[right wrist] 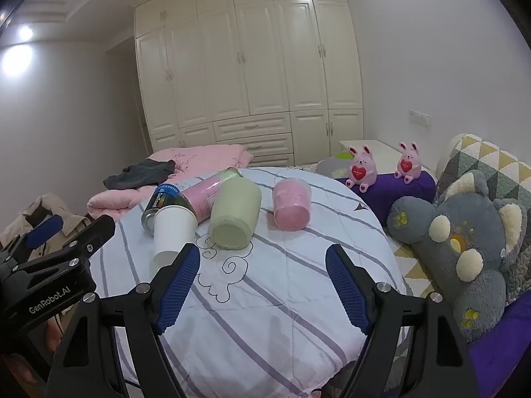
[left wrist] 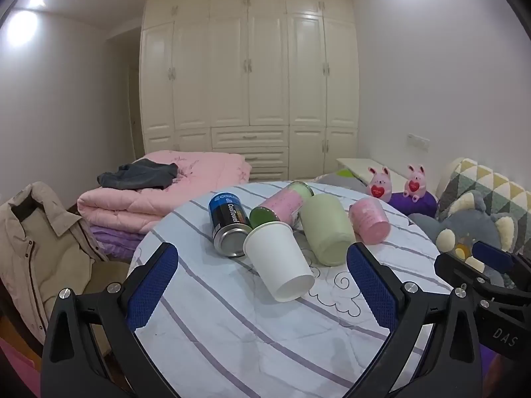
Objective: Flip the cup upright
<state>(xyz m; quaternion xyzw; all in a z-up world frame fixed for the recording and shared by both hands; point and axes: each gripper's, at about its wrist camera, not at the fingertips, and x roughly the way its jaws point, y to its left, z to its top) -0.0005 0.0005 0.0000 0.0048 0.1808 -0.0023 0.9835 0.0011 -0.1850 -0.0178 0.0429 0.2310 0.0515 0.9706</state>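
On the round table (left wrist: 232,315), covered with a white cloth with grey-purple stripes, five containers lie tipped over in a loose cluster. The white paper cup (left wrist: 278,260) lies on its side nearest the left gripper, base toward the camera, mouth pointing back into the cluster. Its rim touches or sits just beside the blue-and-black can (left wrist: 229,224), which lies to its left with the metal bottom facing forward. Behind the cup: a pink tube with a pale green cap (left wrist: 285,202) and a dark green end. To the right of the cup, a pale green cup (left wrist: 327,229) lies on its side, bottom forward. Further right and apart from it, a pink cup (left wrist: 370,220) lies on its side.

Left gripper (left wrist: 262,285): jaws spread wide, holding nothing, blue pads on either side of the white cup's near end, not touching it. Right gripper (right wrist: 264,285): jaws likewise spread wide, holding nothing, above bare cloth; the green cup lies ahead of it, between the lines of the two fingers.

Right wrist view: white cup (right wrist: 172,235) partly hidden behind the left finger.

Surroundings: folded pink quilt (left wrist: 166,195) behind the table, grey plush toy (right wrist: 464,248) at right, two pink bunny figures (right wrist: 361,167), cream wardrobe (left wrist: 249,73) on the far wall.
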